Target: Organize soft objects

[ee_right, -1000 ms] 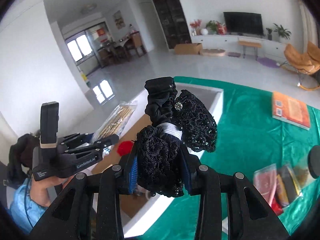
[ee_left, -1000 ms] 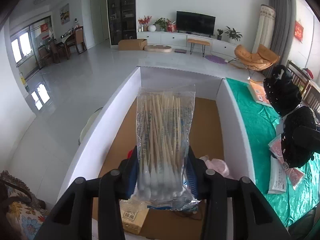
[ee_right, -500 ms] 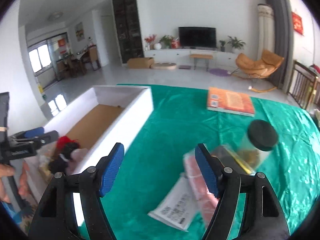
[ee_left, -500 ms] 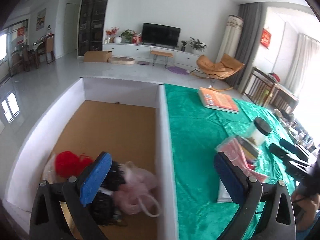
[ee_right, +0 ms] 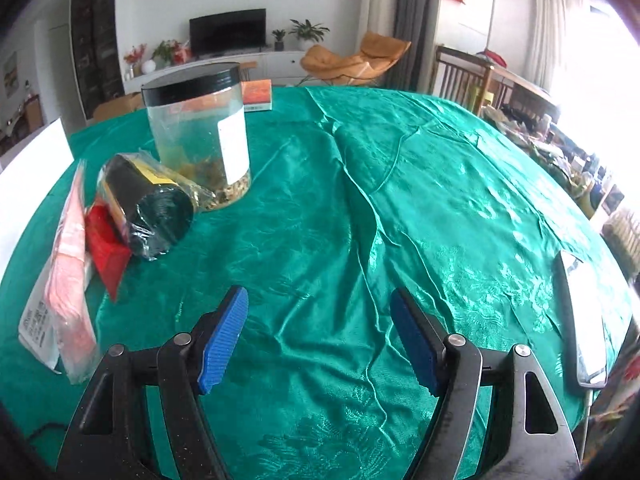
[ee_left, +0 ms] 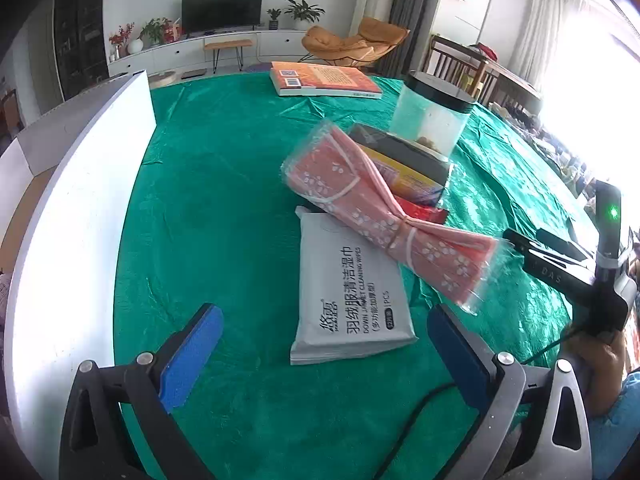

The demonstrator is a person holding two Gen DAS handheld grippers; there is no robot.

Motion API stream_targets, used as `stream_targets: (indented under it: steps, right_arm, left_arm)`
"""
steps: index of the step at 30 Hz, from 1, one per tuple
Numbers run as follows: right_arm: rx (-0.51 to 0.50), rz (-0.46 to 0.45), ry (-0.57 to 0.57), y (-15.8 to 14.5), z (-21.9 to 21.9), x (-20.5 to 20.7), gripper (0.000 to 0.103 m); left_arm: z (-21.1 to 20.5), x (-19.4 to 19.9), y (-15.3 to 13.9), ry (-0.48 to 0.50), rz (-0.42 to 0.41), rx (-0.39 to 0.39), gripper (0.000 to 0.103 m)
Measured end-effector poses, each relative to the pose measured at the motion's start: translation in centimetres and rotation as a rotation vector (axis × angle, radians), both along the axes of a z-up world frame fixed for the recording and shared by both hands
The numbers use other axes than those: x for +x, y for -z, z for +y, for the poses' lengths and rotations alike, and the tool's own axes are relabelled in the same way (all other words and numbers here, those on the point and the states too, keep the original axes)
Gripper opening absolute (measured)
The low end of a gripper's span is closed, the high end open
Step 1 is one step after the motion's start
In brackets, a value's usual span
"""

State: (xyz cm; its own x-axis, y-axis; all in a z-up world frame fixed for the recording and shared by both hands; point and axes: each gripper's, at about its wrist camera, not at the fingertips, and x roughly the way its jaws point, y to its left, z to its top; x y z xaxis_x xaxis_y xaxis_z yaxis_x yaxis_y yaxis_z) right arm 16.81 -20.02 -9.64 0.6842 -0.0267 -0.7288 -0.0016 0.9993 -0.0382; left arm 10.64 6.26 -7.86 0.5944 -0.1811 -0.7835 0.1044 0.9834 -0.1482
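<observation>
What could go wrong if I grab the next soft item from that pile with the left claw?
The pink cloth pack lies across the wipes pack and leans on the wrapped boxes, so pulling either may drag the others. The jar stands just behind the pile and could get knocked. The left claw hangs open above the wipes.
</observation>
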Motion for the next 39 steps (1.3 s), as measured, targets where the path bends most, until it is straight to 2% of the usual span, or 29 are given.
stream_targets:
  steps: [5, 6, 12, 15, 22, 30, 39]
  right_arm:
    - [0.061, 0.113, 0.008, 1.8, -1.1, 2.1, 0.077]
    - [0.07, 0.107, 0.003, 1.8, -1.1, 1.9, 0.08]
    - [0.065, 0.115, -0.016, 2.3, -0.6, 1.4, 0.083]
    - [0.075, 0.112, -0.017, 2.2, -0.6, 1.4, 0.083]
    - [0.08, 0.11, -0.017, 2.2, -0.6, 1.4, 0.083]
    - [0.131, 0.095, -0.015, 2.0, -1.1, 1.2, 0.083]
    - [0.135, 0.093, -0.015, 1.9, -1.2, 1.1, 0.083]
  left_arm:
    - [1.5, 2.3, 2.0, -0.07, 0.0, -0.001, 0.102]
    - [1.6, 2.8, 2.4, -0.078, 0.0, 0.003, 0.102]
    - [3.1, 4.9, 4.1, -0.103, 0.03, 0.003, 0.102]
    - [4.2, 5.2, 4.6, -0.118, 0.03, -0.038, 0.102]
    - [4.8, 5.1, 4.8, -0.119, -0.016, -0.035, 0.103]
    - [4.8, 5.1, 4.8, -0.118, -0.015, -0.032, 0.103]
    - [4.8, 5.0, 4.8, -0.118, -0.015, -0.03, 0.103]
